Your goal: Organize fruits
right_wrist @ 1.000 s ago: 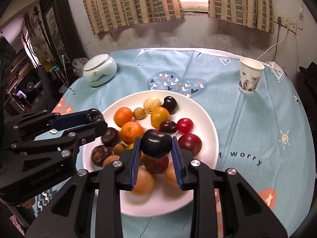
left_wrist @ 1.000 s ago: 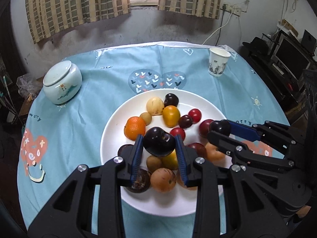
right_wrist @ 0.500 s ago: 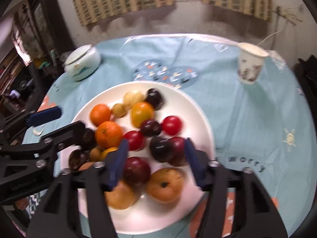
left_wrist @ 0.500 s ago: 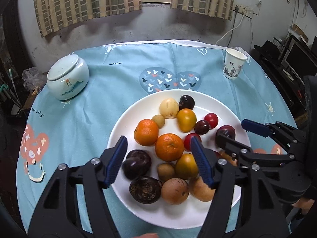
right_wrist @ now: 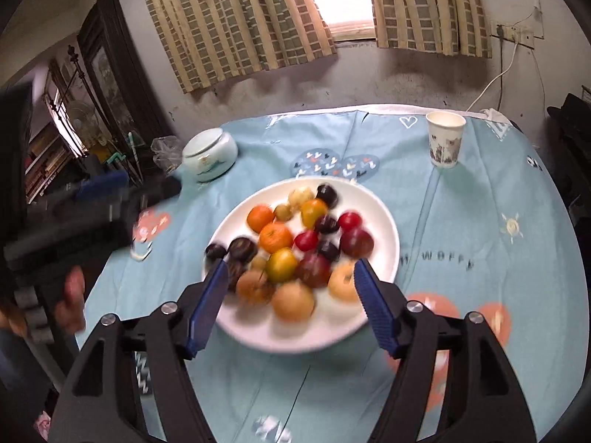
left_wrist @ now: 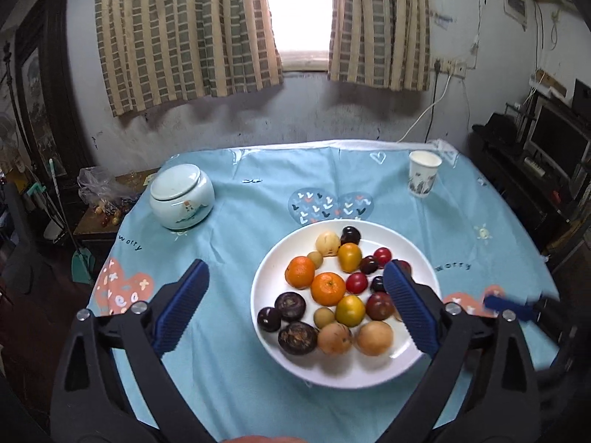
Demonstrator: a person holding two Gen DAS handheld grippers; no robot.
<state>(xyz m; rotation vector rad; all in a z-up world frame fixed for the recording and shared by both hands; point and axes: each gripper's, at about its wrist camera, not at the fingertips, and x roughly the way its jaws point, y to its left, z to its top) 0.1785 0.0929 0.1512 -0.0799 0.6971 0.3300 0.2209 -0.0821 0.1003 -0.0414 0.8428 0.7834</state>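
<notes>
Left wrist view: my left gripper (left_wrist: 295,306) is spread wide w/ nothing between the pads, hanging above the table's near side. The white plate (left_wrist: 413,258) sits on the blue tablecloth (left_wrist: 240,199), a bit right of centre, w/ all the fruit on it. I make out two oranges (left_wrist: 327,288), dark plums (left_wrist: 291,305) on the left side, small red ones, a yellow one and brownish round ones (left_wrist: 375,337) at the near edge. Lidded jar (left_wrist: 181,196) is far left, paper cup (left_wrist: 424,178) far right, both well apart from the plate.

Right wrist view: blurry, esp. the near fruit. My right gripper (right_wrist: 291,302) is also wide apart and empty, pads either side of the plate's near rim, above it. Left tool shows as a dark blur at the left edge.

Handling, my guess: fruit is light, round, smooth-skinned, so it'll roll and slip. Plums and the small red ones prob. soft, so gentle squeeze only. I'd take each across its widest part, pads straddling the sides, picking from the pile's outer edge so neighbours don't scatter. Oranges are firmer, more forgiving.
</notes>
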